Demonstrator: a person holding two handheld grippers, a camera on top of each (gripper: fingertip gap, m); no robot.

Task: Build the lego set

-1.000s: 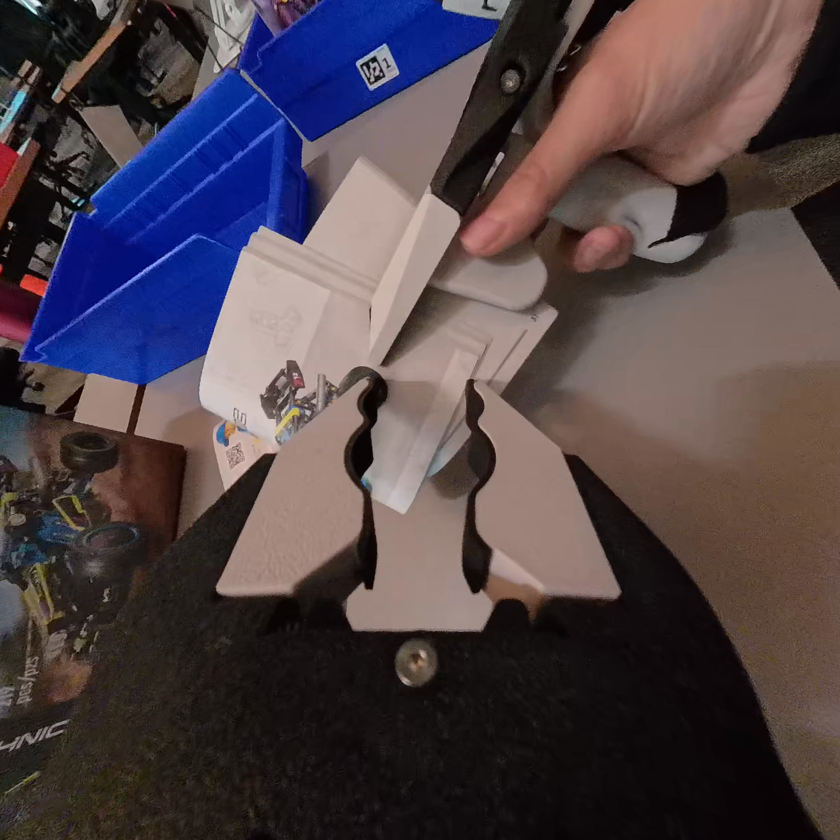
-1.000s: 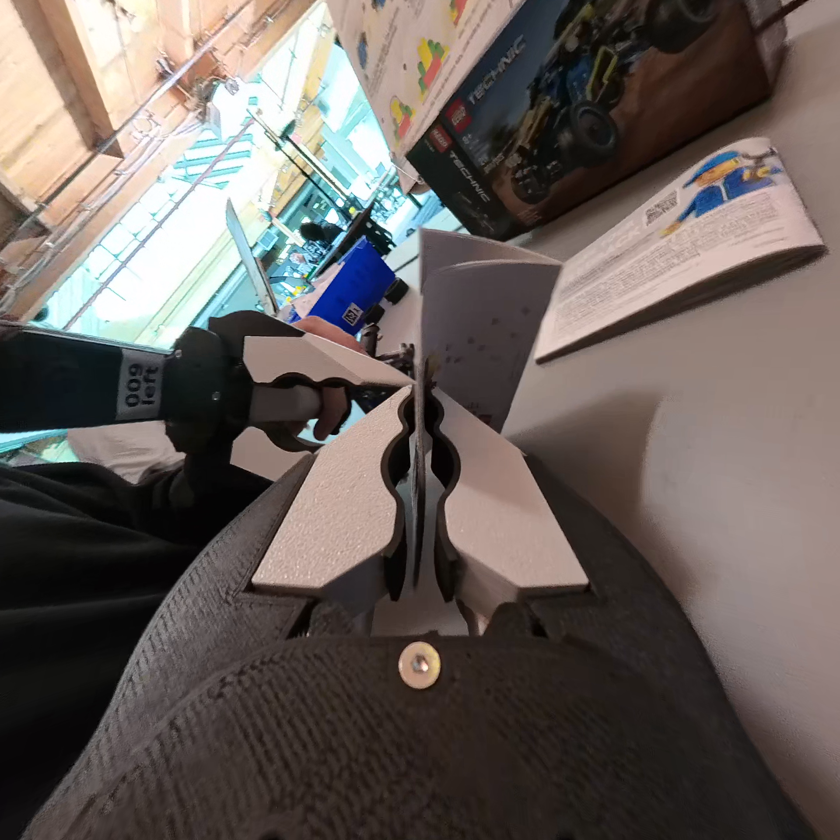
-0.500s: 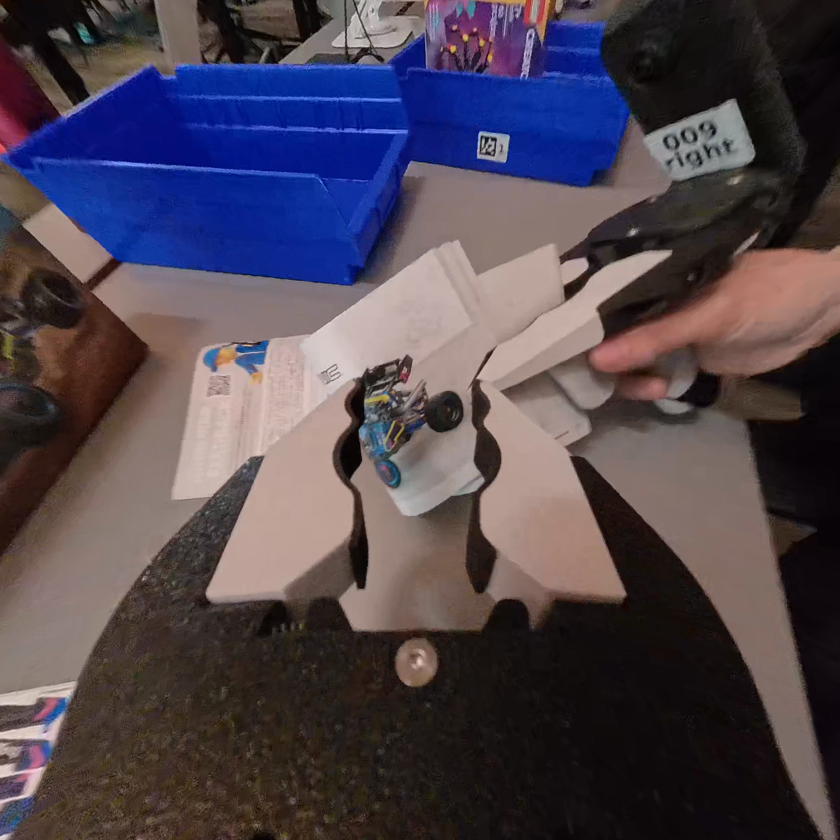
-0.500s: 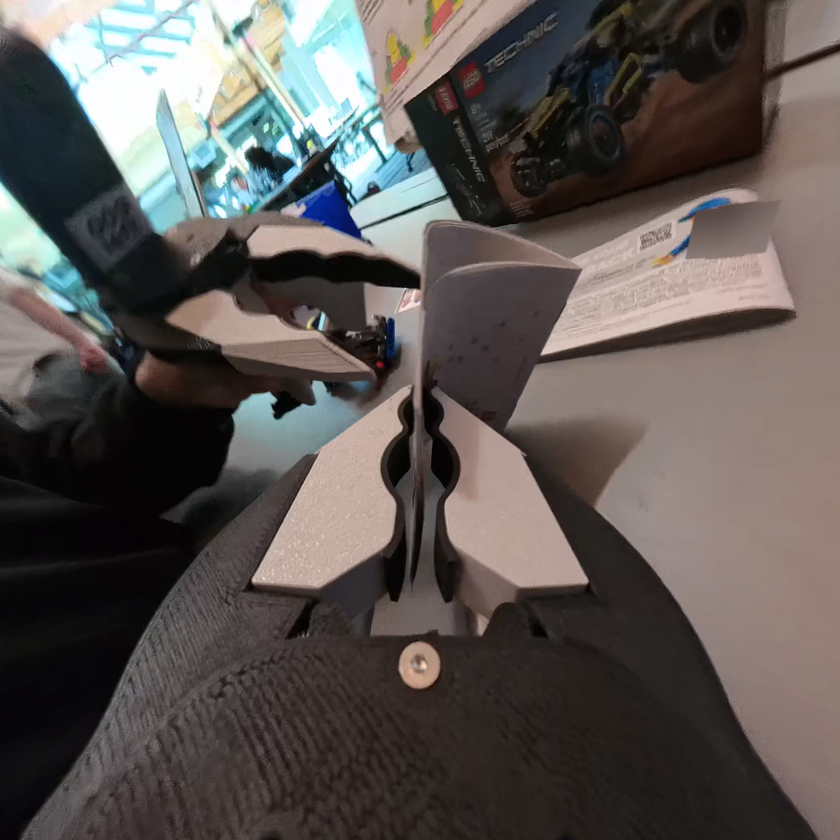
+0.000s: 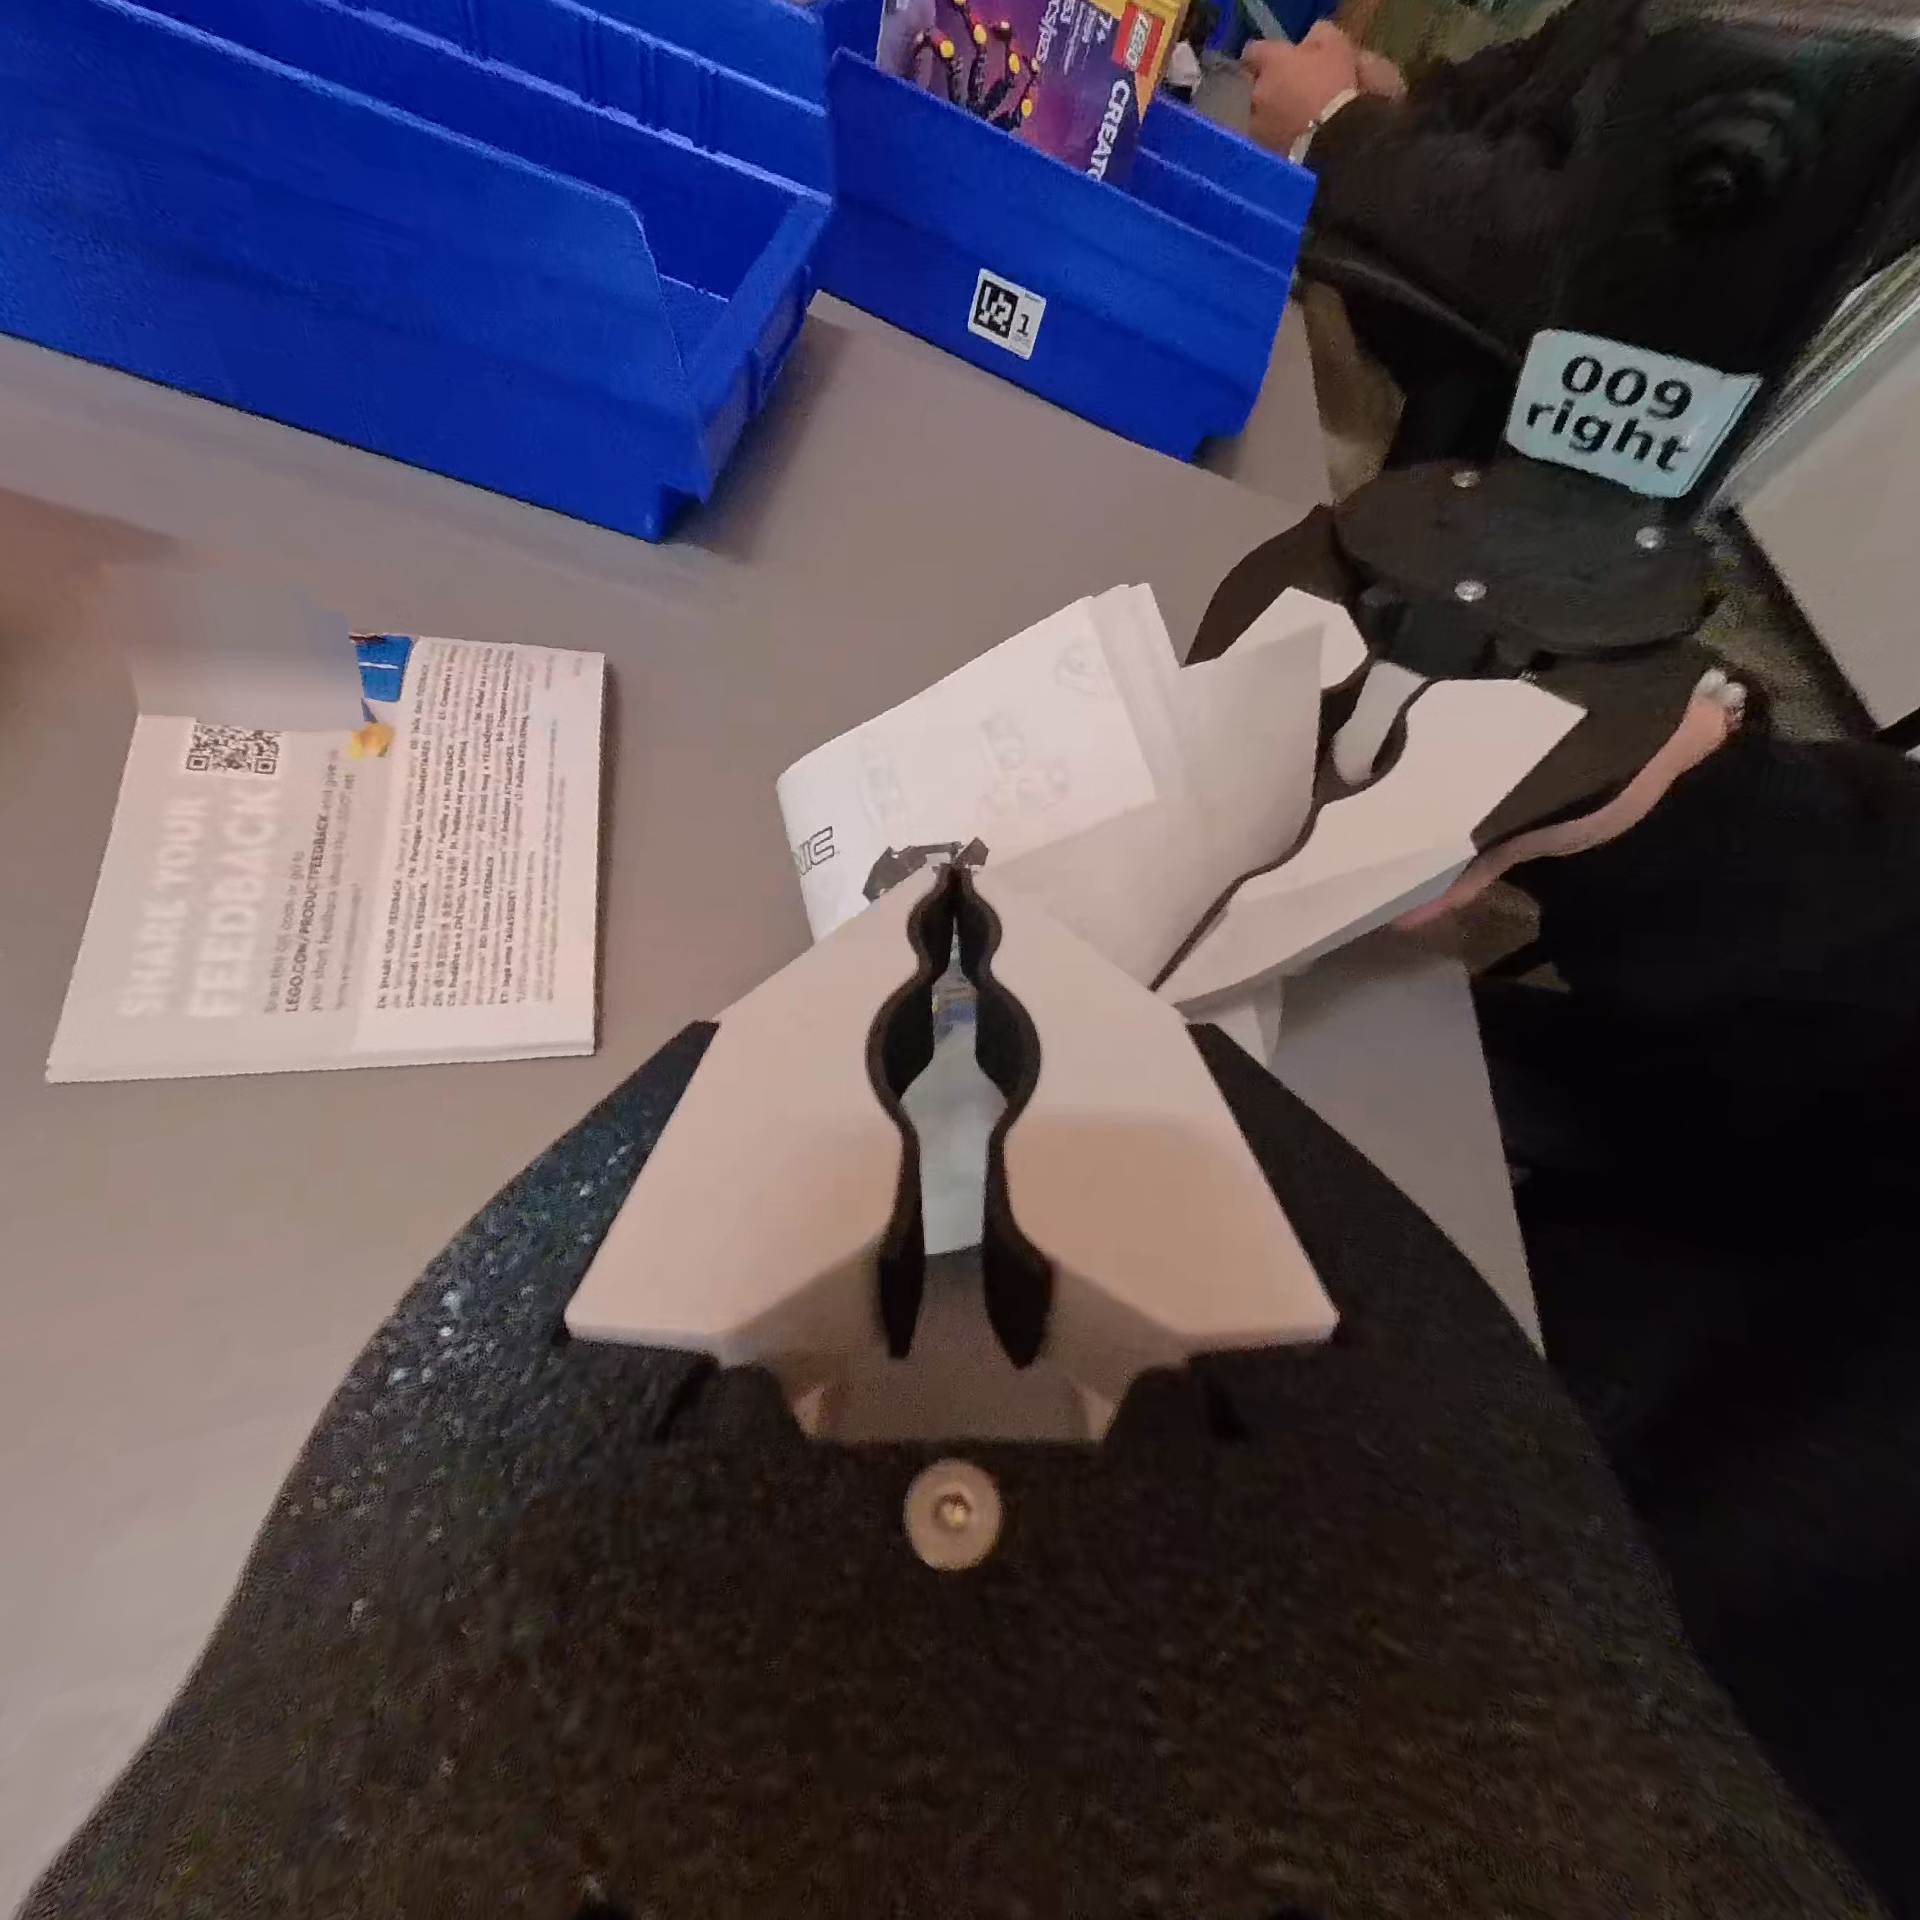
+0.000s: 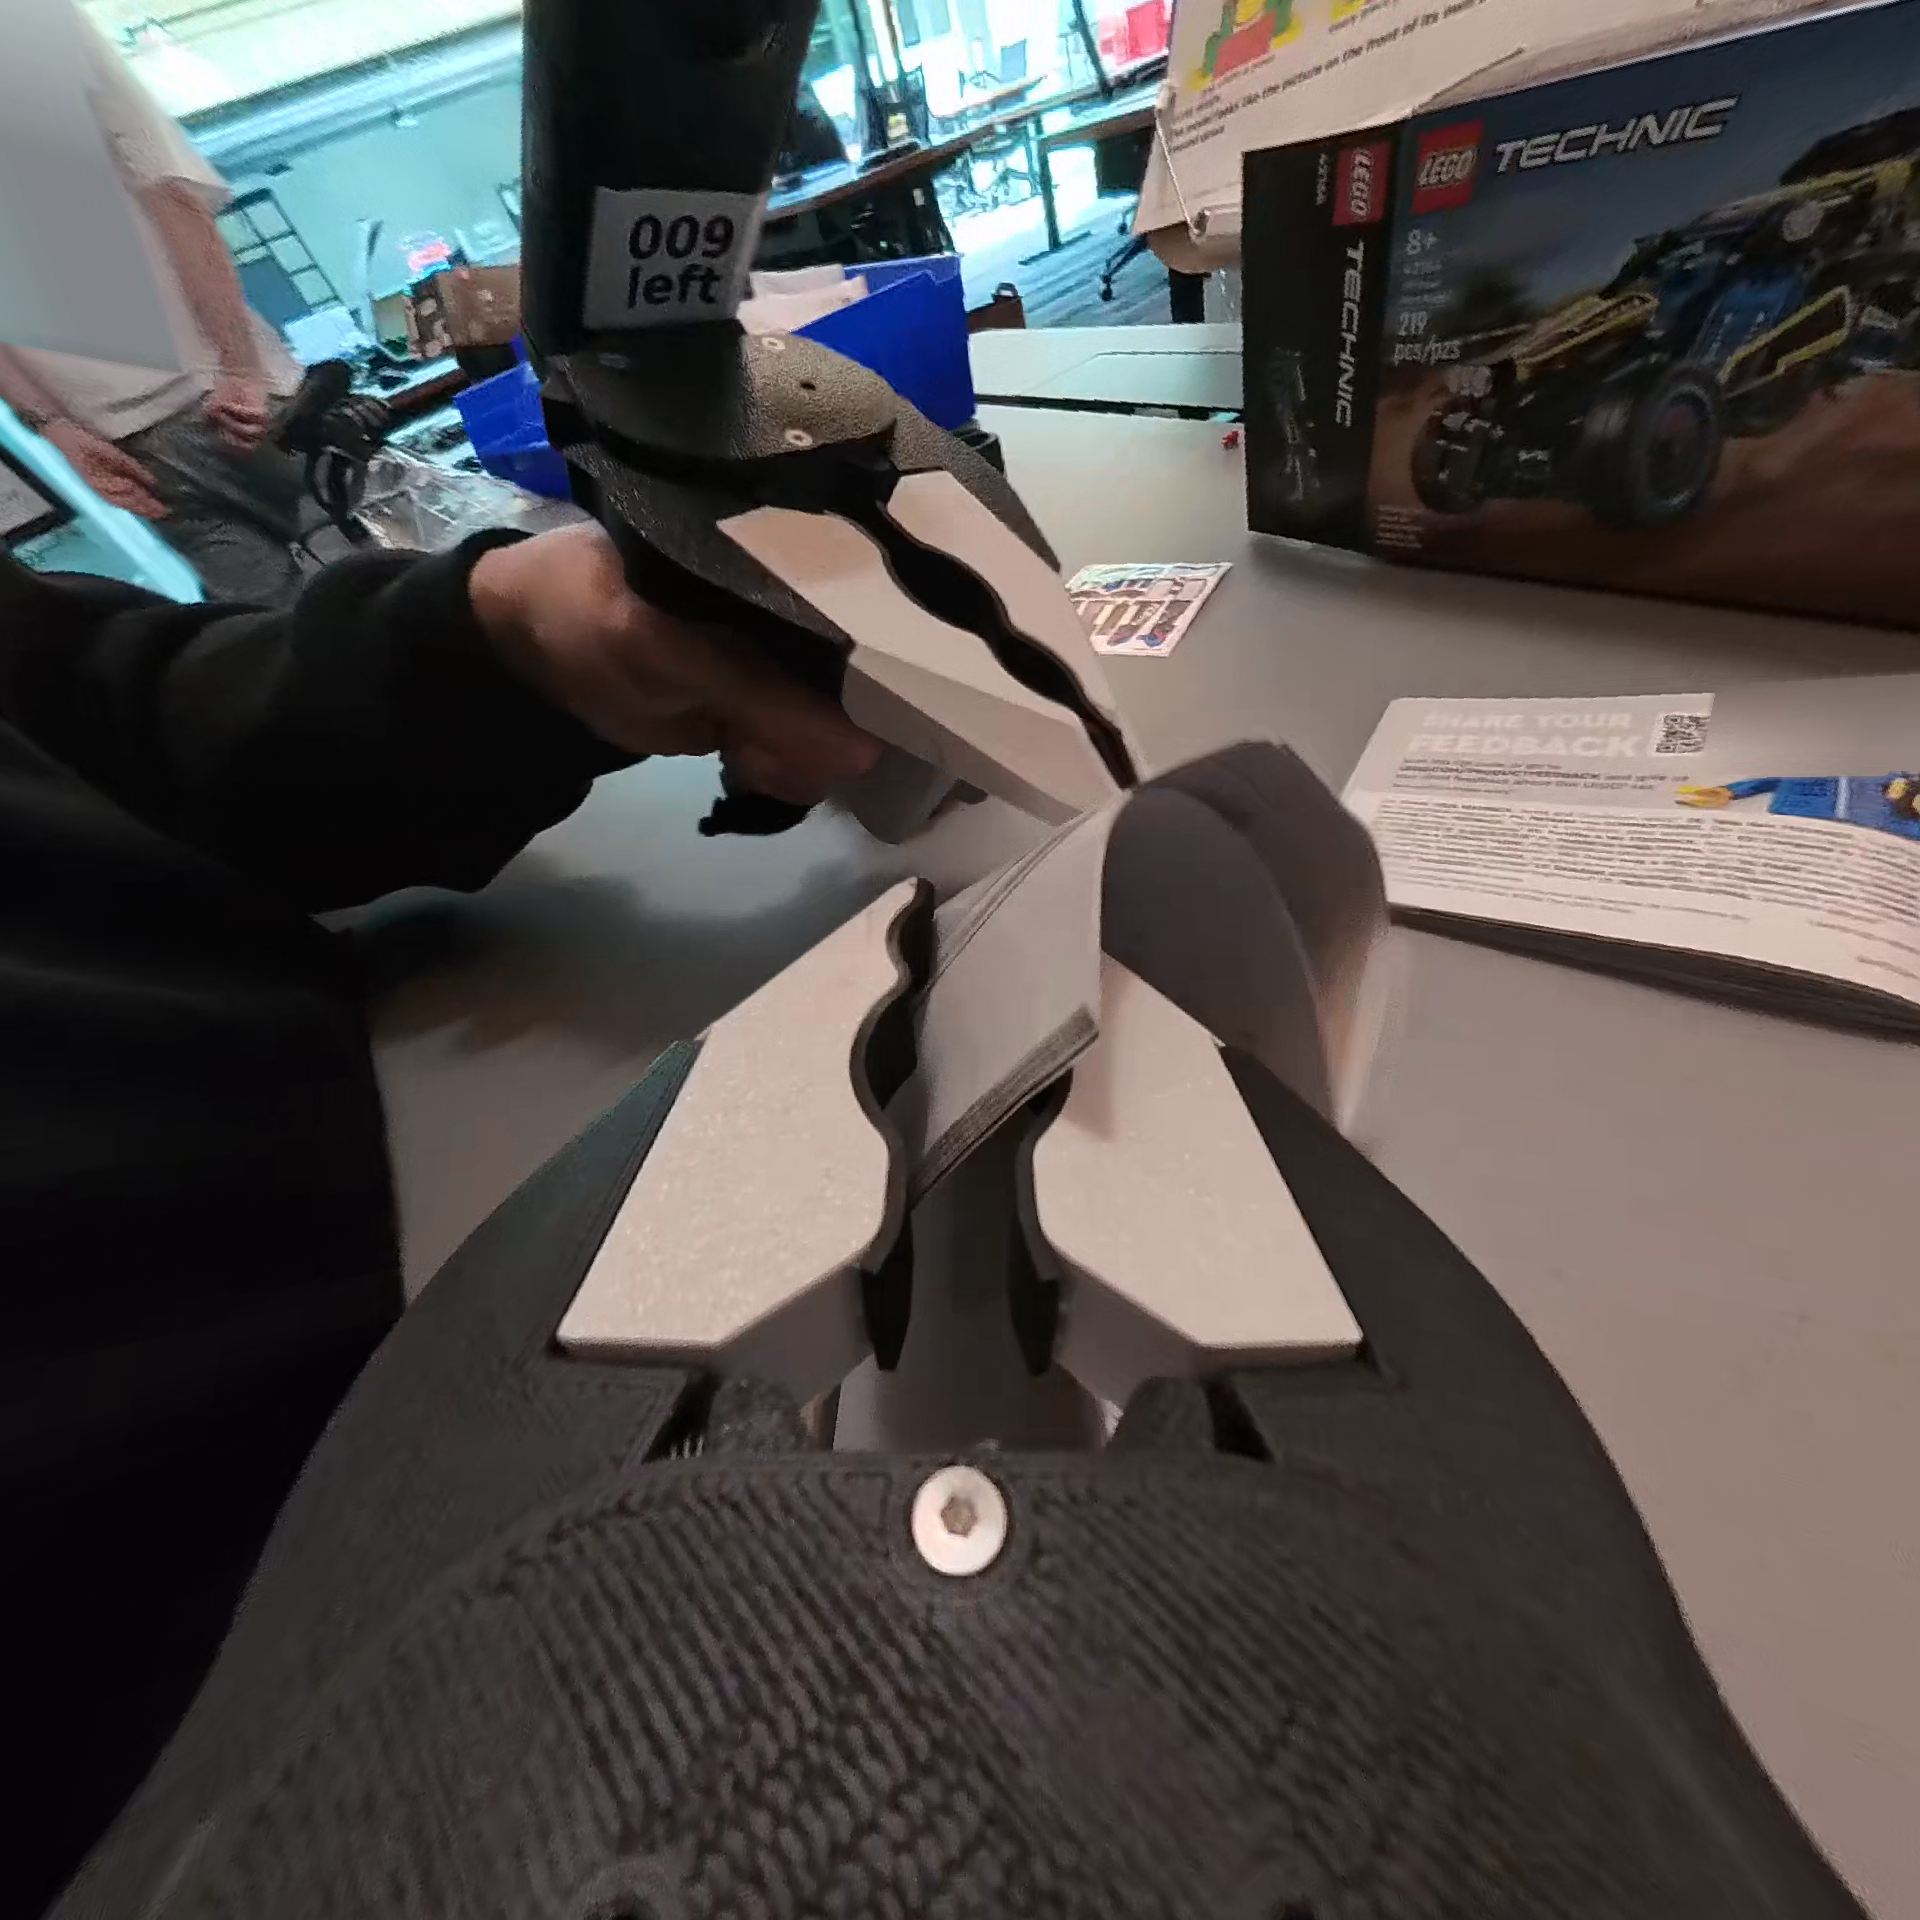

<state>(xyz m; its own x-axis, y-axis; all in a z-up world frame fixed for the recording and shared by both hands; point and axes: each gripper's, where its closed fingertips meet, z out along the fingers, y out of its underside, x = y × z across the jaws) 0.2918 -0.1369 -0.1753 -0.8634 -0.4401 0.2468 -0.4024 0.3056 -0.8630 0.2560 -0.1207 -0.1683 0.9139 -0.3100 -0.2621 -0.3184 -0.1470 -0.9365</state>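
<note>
1. The left claw (image 5: 956, 894) has its tips pinched together on the cover edge of the instruction booklet (image 5: 977, 748).
2. The right claw (image 5: 1247, 904) grips what looks like the booklet's far pages.
3. A second booklet (image 5: 343, 862) lies flat on the grey counter (image 5: 831, 499).
4. Two blue bins (image 5: 436, 260) stand behind; one holds a purple box (image 5: 1029, 73).

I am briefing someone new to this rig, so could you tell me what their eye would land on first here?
Probably the instruction booklet, held off the grey table with both grippers shut on it: the left gripper at its cover, the right gripper on a thick stack of pages. Next, the blue bins behind, and the set's box standing far right.
</note>
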